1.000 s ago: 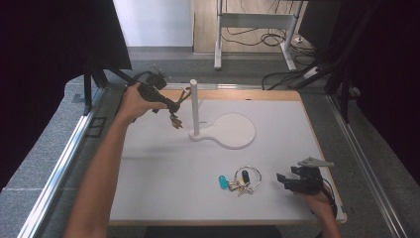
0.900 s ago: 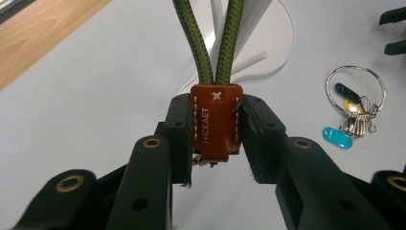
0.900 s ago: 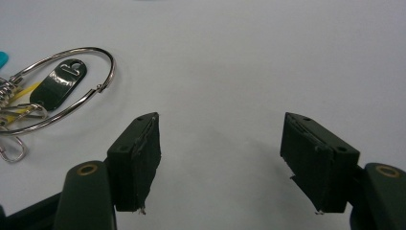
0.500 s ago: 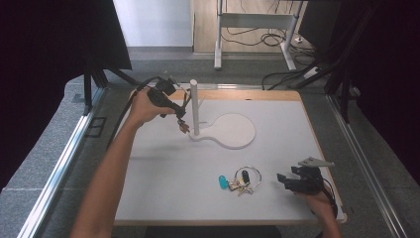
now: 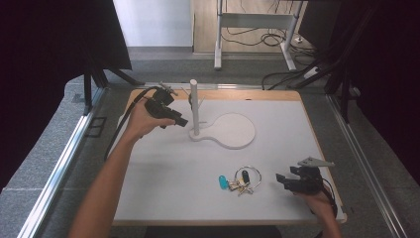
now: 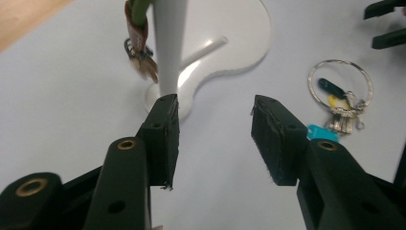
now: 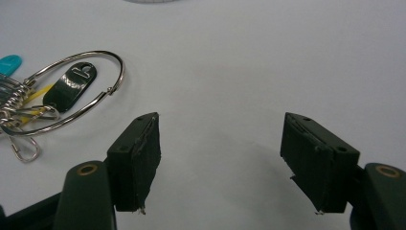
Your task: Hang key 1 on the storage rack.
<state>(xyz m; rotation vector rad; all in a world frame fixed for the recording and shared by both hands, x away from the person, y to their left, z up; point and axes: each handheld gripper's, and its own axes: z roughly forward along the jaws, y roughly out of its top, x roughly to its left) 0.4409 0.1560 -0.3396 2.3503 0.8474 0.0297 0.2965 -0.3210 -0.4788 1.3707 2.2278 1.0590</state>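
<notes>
With its jaws just opened and empty, the left gripper (image 5: 181,121) has left the brown-strapped key bunch (image 6: 139,48) hanging at nine o'clock of the white upright post (image 5: 194,106), so backing away seems next, while the right gripper (image 5: 280,179) rests open.

A key bunch (image 6: 139,48) hangs on the post (image 5: 194,106) (mid-table); a key ring (image 5: 241,180) lies nearer, right.
</notes>
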